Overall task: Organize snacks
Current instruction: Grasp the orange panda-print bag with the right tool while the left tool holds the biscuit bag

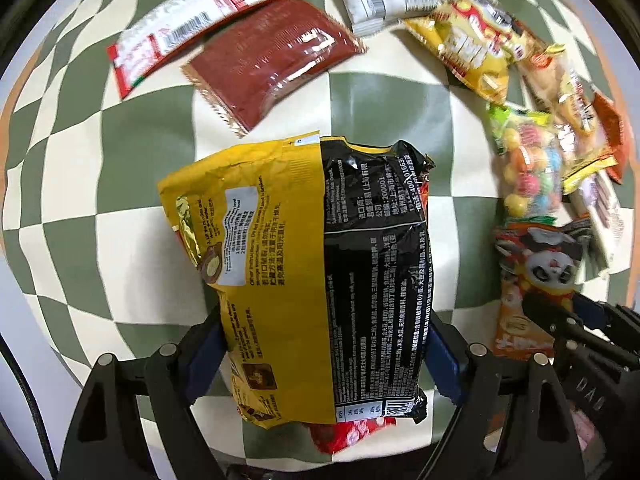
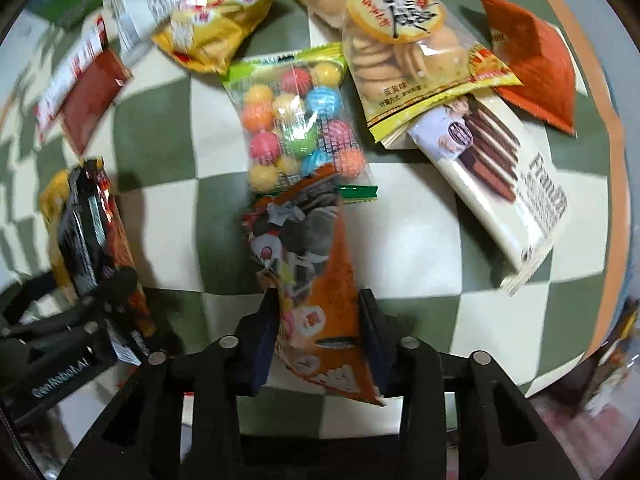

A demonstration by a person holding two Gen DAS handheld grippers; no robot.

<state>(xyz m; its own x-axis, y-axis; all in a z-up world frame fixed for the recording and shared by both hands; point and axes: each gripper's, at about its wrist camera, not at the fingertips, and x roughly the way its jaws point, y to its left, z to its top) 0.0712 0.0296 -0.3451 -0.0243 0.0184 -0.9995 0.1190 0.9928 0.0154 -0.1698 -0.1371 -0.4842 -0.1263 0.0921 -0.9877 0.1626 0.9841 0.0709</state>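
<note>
My left gripper (image 1: 324,344) is shut on a yellow and black snack bag (image 1: 312,272), held above the checkered cloth (image 1: 140,148); a red packet (image 1: 352,432) shows under its near end. My right gripper (image 2: 318,320) is shut on an orange panda snack bag (image 2: 320,280), also seen in the left wrist view (image 1: 536,276). The left gripper and its bag appear at the left of the right wrist view (image 2: 92,240).
A dark red packet (image 1: 276,64), a red-white packet (image 1: 192,24), a yellow chip bag (image 2: 216,12), a candy ball bag (image 2: 300,120), a biscuit bag (image 2: 404,48), a white wafer pack (image 2: 504,176) and an orange packet (image 2: 532,60) lie on the cloth.
</note>
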